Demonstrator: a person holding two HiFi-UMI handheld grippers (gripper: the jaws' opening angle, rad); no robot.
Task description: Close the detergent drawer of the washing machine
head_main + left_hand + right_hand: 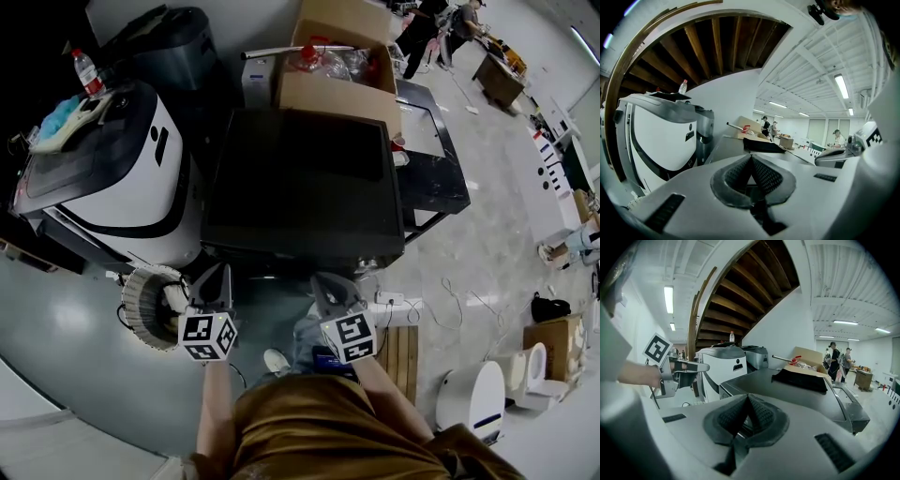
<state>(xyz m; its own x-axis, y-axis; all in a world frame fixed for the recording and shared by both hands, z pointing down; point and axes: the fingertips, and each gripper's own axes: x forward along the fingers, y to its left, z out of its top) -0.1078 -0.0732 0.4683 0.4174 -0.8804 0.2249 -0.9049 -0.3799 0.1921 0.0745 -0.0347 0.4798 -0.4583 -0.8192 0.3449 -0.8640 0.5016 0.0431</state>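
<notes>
Left tool (750,159) and right tool (748,398) are pressed together, empty. Push the unseen drawer squarely into the washing machine (300,183) at 12 o'clock.

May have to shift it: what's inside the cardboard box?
Crumpled clear plastic and a red thing show at the open top of the box. Whatever lies lower is covered by the plastic and the box walls.

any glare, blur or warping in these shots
Head view: heavy fisheye bend, black corners, dark washing machine nearly featureless. Left gripper view: ceiling light blown out. Right gripper view: staircase bows, left edge blurred.
</notes>
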